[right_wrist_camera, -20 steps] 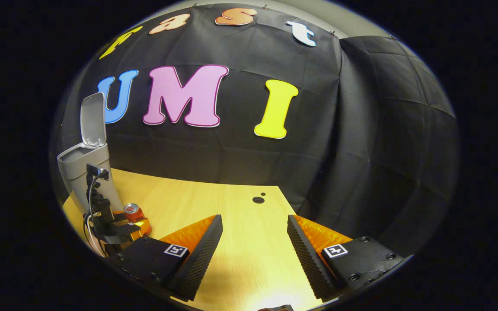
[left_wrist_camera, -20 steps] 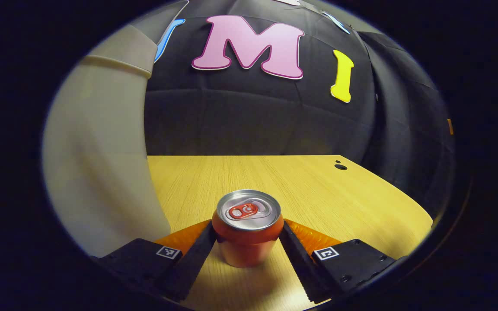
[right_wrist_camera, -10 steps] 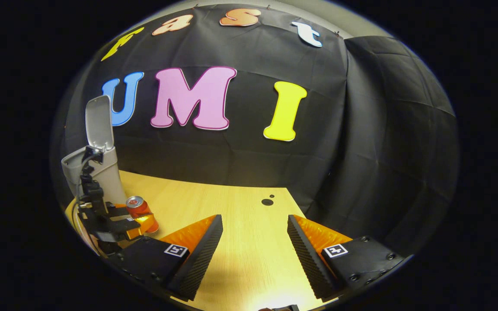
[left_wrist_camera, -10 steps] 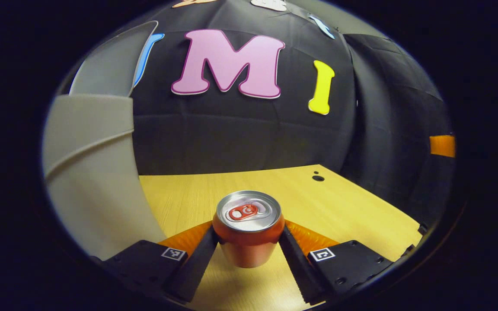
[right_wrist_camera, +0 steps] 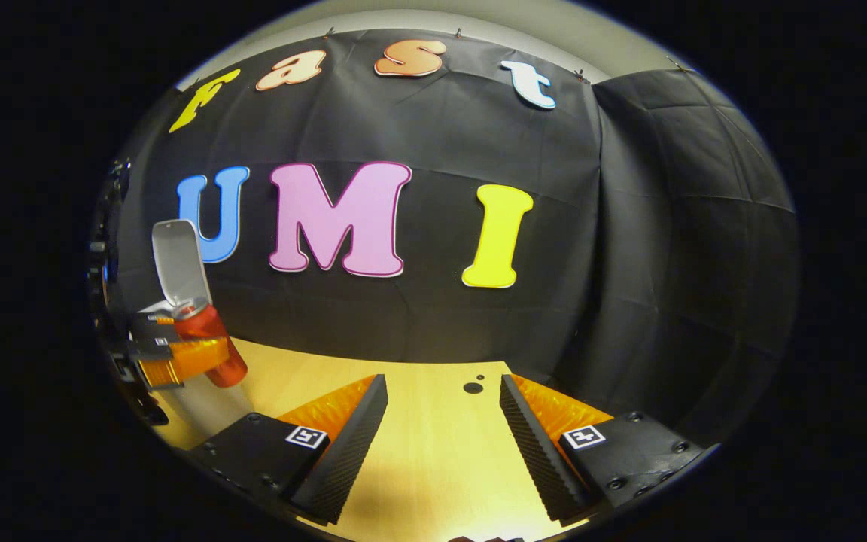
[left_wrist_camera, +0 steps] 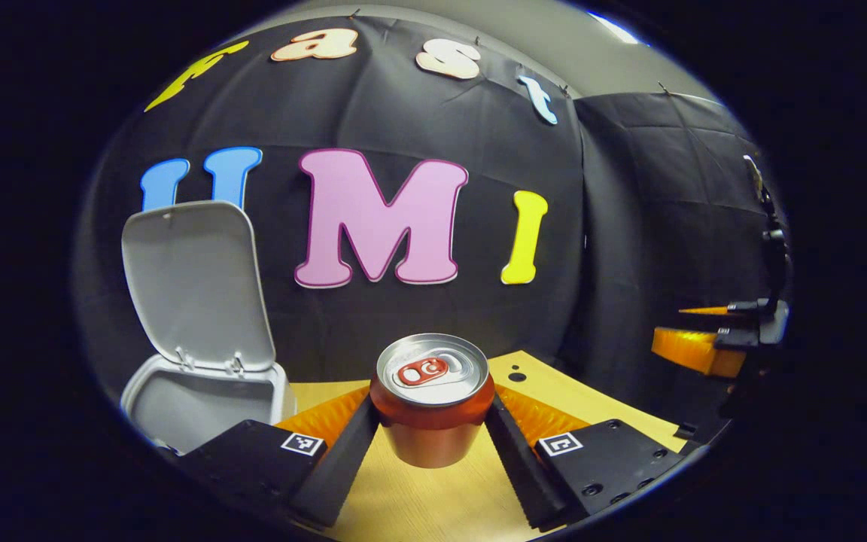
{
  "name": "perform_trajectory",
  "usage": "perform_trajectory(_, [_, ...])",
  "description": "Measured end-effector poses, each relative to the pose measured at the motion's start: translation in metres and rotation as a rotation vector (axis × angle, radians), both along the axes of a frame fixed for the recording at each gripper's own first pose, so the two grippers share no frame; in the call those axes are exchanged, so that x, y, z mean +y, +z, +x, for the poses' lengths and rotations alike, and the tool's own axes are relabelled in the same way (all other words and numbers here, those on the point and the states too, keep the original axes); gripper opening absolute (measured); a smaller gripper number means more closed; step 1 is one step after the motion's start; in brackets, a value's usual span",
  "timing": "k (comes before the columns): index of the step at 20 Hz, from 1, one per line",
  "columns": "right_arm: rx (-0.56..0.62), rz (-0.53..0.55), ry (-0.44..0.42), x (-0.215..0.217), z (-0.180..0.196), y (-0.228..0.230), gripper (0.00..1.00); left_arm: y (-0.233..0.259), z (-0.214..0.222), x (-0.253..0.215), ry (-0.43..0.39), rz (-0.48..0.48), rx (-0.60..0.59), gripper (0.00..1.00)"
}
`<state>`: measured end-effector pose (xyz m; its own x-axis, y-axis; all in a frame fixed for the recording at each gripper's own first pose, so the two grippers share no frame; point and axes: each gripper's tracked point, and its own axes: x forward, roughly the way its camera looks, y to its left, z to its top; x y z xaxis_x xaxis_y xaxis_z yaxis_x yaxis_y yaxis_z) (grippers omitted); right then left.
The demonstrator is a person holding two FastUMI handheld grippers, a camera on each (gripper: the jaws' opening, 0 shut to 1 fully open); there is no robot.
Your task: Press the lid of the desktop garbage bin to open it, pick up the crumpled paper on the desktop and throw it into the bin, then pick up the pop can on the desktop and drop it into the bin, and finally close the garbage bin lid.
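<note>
The red pop can (left_wrist_camera: 432,369) hangs in the air above the wooden table (left_wrist_camera: 433,504), with my left gripper (left_wrist_camera: 432,403) shut on its sides. The grey bin (left_wrist_camera: 204,395) stands just to the left of it, its lid (left_wrist_camera: 193,282) standing upright and open. In the right gripper view the can (right_wrist_camera: 211,346) is tilted, held by the left gripper (right_wrist_camera: 177,357) at about the height of the bin's rim, below the raised lid (right_wrist_camera: 180,262). My right gripper (right_wrist_camera: 442,421) stands open low over the table (right_wrist_camera: 433,474), with nothing between its fingers.
The black cloth wall closes off the back and right side of the table. A small cable hole (right_wrist_camera: 473,388) sits near the table's far edge. In the left gripper view the right gripper (left_wrist_camera: 704,350) shows far off at the right.
My left gripper has lifted the can off the table and up to the level of the bin's opening. The right gripper has stayed open and almost still.
</note>
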<state>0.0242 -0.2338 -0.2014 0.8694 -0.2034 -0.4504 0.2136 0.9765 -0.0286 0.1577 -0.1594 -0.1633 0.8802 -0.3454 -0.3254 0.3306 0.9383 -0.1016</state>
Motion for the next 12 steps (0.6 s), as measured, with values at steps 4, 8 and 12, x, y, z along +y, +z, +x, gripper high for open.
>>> perform_trajectory(4, [-0.027,0.027,0.068,0.023,0.019,0.007,0.97,0.060,0.010,0.063,0.124,0.014,-0.093,0.88])
perform_trajectory(8, [-0.060,0.076,0.143,0.046,0.040,0.011,0.97,0.060,0.014,0.124,0.246,0.084,-0.102,0.88])
perform_trajectory(12, [-0.114,0.103,0.192,0.061,0.055,0.021,0.97,0.035,0.012,0.171,0.369,0.036,-0.049,0.89])
